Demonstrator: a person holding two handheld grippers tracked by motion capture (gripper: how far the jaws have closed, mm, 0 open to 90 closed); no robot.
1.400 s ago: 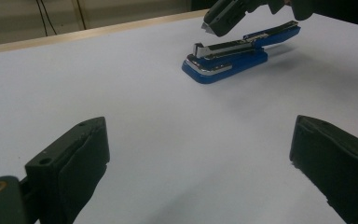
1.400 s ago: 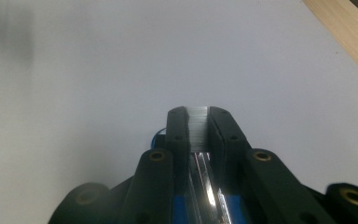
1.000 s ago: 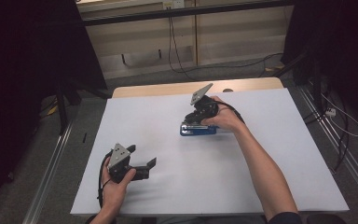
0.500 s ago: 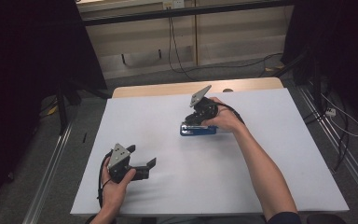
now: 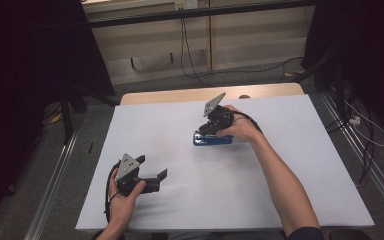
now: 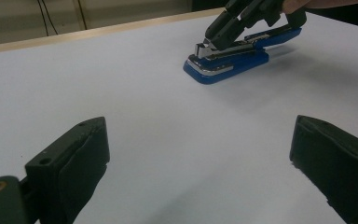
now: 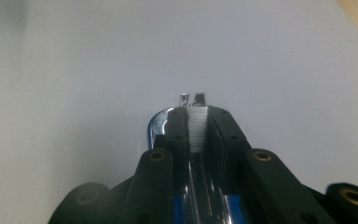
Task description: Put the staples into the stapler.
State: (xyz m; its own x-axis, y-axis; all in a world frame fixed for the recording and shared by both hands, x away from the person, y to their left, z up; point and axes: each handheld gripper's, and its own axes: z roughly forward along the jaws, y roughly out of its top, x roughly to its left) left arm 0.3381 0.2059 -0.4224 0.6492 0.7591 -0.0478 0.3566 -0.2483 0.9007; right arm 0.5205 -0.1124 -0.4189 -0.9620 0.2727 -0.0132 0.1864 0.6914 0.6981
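- A blue stapler is seen lying flat on the white sheet of the bench, a bit past the middle, nearer the far edge than the near edge.
- It is probably hard and stiff, made of plastic and shiny metal, and light enough to be lifted by one gripper. The shiny parts may be slippery.
- The top arm can likely swing on its hinge, so it is best taken by its two long sides near the middle, not by the thin metal front.
- Its long side is laid almost along the far edge of the bench. The silver nose is pointed toward the left edge, and the hinge end toward the right edge.
- The right gripper is closed narrow on the stapler, with one jaw pressed on each side of the metal staple track.
- The left gripper is held near the near left corner, well apart from the stapler. Its jaws are spread wide with nothing between them.
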